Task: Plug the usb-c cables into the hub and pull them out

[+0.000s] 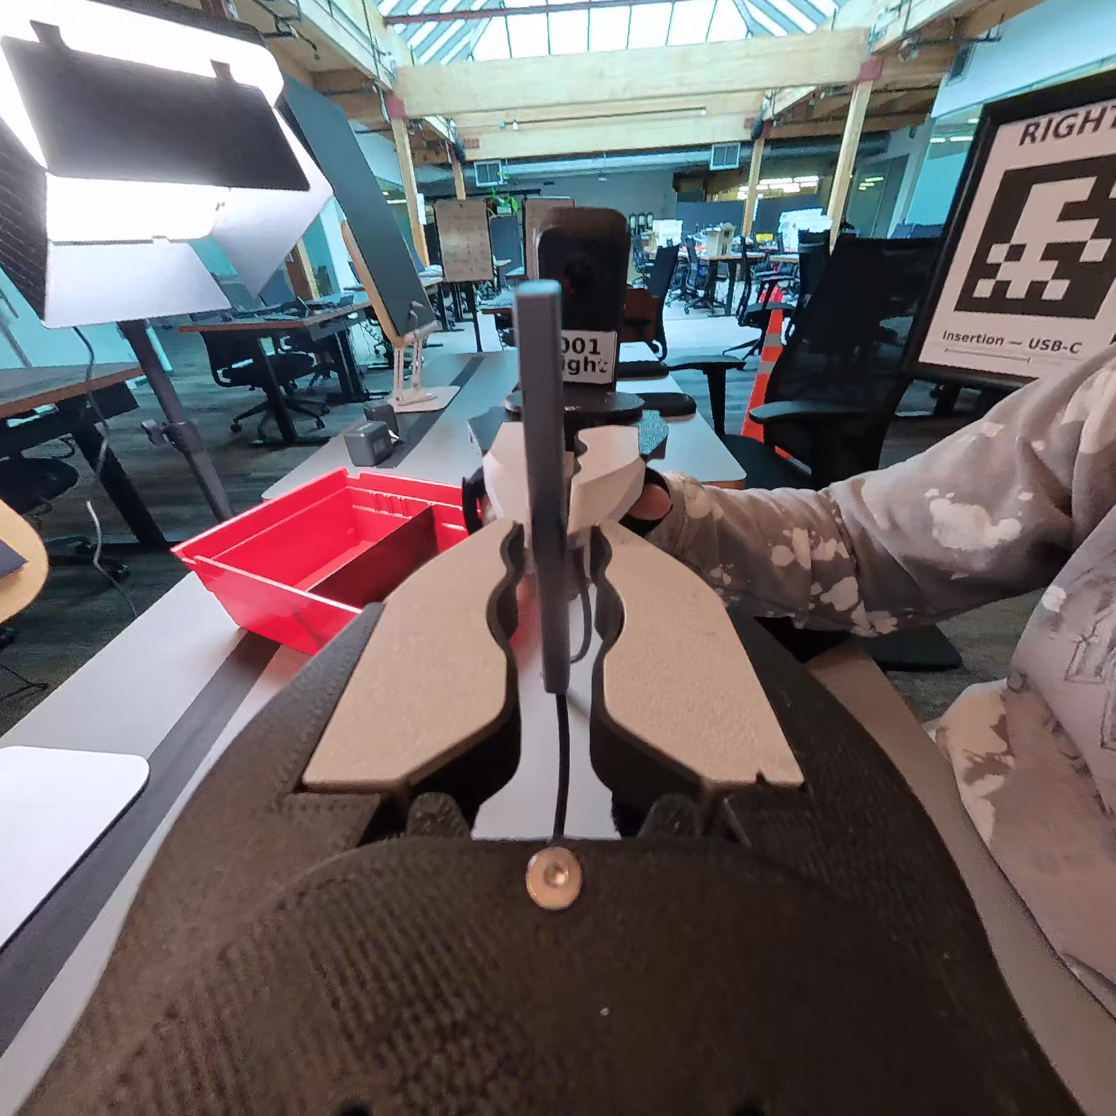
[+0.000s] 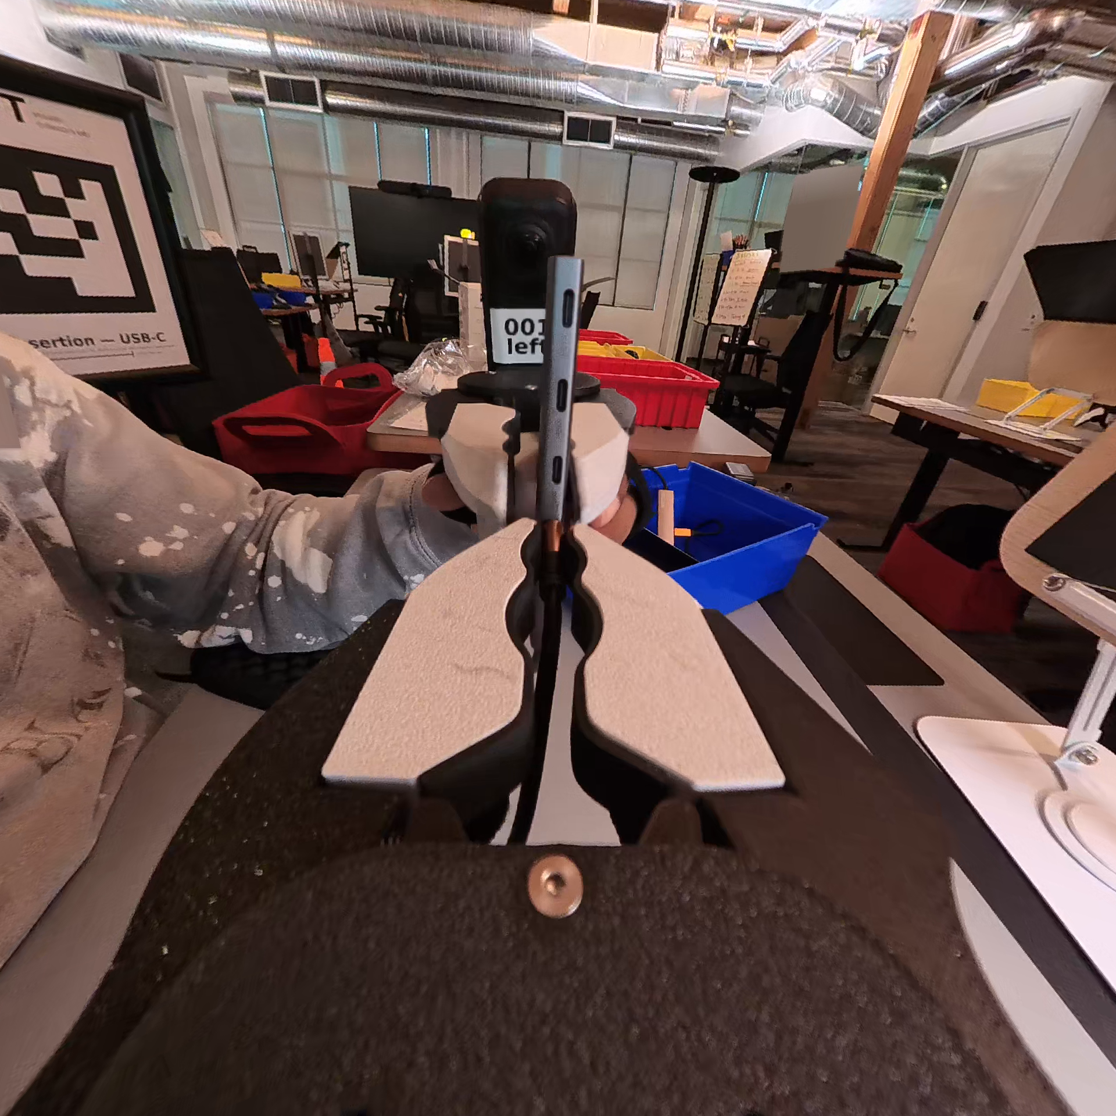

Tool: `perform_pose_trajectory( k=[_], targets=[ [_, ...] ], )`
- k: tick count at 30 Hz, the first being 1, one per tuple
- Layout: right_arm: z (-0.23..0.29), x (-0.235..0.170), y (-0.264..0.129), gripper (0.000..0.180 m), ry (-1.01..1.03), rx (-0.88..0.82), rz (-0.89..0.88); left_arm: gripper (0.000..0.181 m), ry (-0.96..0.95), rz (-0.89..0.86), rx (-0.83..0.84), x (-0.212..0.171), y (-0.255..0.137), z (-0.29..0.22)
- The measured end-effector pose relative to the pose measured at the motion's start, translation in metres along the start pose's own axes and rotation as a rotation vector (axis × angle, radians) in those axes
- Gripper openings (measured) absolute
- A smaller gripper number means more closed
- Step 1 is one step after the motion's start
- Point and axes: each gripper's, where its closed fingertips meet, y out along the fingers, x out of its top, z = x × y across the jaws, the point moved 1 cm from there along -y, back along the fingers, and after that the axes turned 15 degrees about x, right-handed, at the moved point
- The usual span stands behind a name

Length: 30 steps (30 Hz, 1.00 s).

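Two tongs are seen, the left tongs (image 1: 552, 543) and the right tongs (image 2: 552, 537); one grey hub (image 2: 558, 392) with three ports; one black cable (image 2: 546, 634); one blue bin (image 2: 743, 543); one red bin (image 1: 314, 549).

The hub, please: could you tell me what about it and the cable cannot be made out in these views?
- Right wrist view: whether the cable plug is seated in the hub; the right gripper hides the joint.
- Left wrist view: the hub's ports face away.
- Left wrist view: where the tail wire ends; the left gripper covers it.
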Motion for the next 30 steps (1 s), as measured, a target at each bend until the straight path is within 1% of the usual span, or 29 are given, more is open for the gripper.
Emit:
perform_pose_trajectory(
  k=[2, 6, 12, 19, 28, 29, 30],
  targets=[
    [0.000, -0.002, -0.001, 0.007, -0.002, 0.000, 0.017, 0.014, 0.023, 0.018, 0.012, -0.004, 0.003, 0.000],
    [0.001, -0.006, -0.003, 0.008, -0.034, -0.014, 0.077, 0.010, 0.052, 0.074, 0.021, -0.007, 0.003, -0.001],
    [0.004, -0.005, -0.002, 0.007, -0.070, -0.020, 0.104, 0.010, 0.031, 0.087, 0.006, -0.006, 0.002, -0.002],
    [0.008, -0.015, -0.005, 0.007, -0.070, 0.024, 0.189, 0.011, 0.105, 0.196, 0.006, -0.017, 0.002, -0.005],
    [0.011, -0.017, -0.010, 0.007, -0.068, 0.032, 0.252, 0.011, 0.130, 0.255, 0.013, -0.020, 0.006, -0.008],
    [0.012, -0.017, -0.011, 0.007, -0.066, 0.033, 0.255, 0.010, 0.129, 0.261, 0.018, -0.020, 0.005, -0.007],
    [0.010, -0.013, -0.024, 0.007, -0.065, 0.013, 0.235, 0.010, 0.121, 0.257, 0.059, -0.017, -0.001, 0.002]
  ],
)
